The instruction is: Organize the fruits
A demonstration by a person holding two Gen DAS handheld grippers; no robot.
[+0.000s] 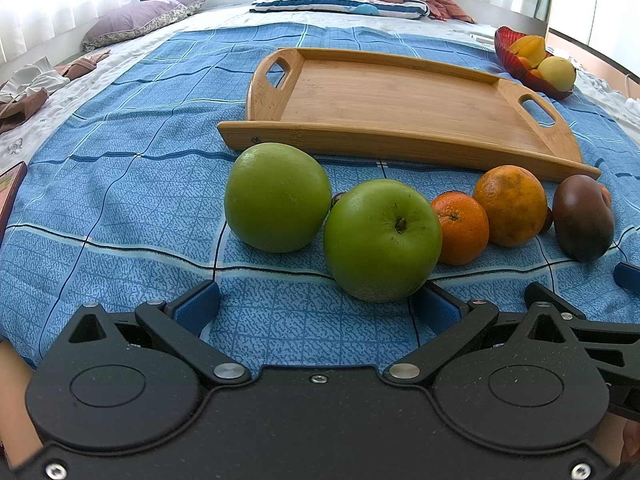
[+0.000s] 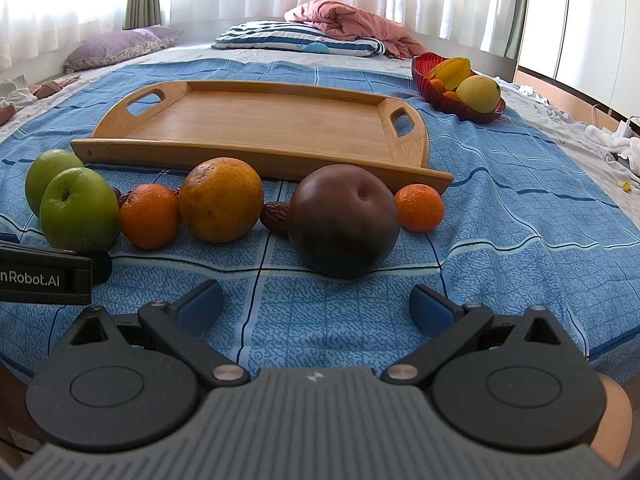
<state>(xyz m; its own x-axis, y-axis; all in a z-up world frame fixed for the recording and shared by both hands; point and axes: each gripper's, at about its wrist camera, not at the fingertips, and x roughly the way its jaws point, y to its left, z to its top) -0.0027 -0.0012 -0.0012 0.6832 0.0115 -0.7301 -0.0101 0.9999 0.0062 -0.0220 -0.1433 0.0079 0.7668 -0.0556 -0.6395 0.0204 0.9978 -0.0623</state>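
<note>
Both grippers are wide open and hold nothing: left gripper (image 1: 316, 308) by a green apple (image 1: 382, 240), right gripper (image 2: 316, 304) by a dark fruit (image 2: 344, 220), maybe a plum. At twelve o'clock the wooden tray (image 2: 280, 120) is bare. All sorting is left.

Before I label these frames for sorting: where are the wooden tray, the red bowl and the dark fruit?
wooden tray (image 2: 260, 128), right wrist view, bare floor of the tray.
red bowl (image 2: 424, 74), right wrist view, left wall of the bowl.
dark fruit (image 2: 344, 228), right wrist view, front face of the fruit.
</note>
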